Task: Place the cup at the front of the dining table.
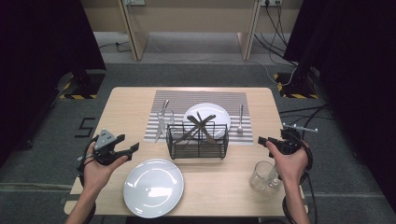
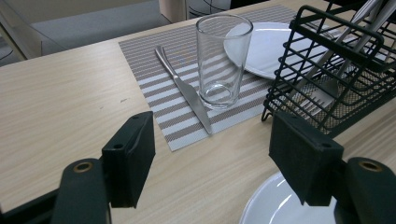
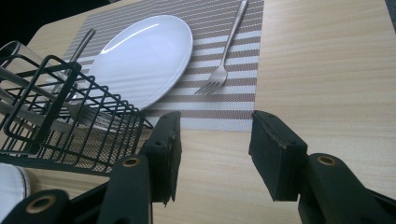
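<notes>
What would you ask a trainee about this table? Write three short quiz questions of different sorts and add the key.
1. True or false: the fork on the striped mat lies inside the wire basket.
2. Which thing stands closest to the right gripper? A: the glass on the bare table; B: the knife; C: the plate on the mat.
3. Fill in: the jaws of the left gripper are ___, with nothing between them.

Key: 1 false, it lies on the mat right of the plate; 2 A; 3 open.
</notes>
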`<state>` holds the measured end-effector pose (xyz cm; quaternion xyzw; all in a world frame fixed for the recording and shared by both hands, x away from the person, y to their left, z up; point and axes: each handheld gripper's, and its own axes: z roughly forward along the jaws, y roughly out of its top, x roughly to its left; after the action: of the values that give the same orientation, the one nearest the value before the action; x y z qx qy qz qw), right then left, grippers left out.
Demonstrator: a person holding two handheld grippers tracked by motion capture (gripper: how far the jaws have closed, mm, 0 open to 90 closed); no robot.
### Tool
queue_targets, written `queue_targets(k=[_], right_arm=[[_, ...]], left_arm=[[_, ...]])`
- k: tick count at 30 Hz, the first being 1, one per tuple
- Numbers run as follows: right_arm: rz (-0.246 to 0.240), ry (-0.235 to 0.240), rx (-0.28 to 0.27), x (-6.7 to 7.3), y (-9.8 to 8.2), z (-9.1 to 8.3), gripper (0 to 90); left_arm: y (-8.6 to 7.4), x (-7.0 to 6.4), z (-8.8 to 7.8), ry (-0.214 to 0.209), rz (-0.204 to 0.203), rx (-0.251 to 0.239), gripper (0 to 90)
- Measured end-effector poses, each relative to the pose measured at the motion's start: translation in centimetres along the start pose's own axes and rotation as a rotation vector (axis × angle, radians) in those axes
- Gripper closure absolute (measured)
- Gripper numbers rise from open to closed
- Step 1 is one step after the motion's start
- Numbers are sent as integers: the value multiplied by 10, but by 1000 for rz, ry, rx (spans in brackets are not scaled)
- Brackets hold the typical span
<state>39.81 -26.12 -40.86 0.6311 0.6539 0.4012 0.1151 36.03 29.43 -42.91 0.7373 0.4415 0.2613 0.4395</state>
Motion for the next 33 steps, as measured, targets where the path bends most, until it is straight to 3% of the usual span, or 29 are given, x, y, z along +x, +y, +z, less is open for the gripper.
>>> queue_targets(k=[15,27,33], right_arm=[[1,-5,3,-1,0,0,533],[-2,-7,10,0,-2,2,533],[-2,-5,13,1,-2,3,532]], left_arm=[[-44,5,-13,33,-57,16,311],[-66,8,-19,49,-89,14,310],[-79,7,-21,66,-132,0,309]])
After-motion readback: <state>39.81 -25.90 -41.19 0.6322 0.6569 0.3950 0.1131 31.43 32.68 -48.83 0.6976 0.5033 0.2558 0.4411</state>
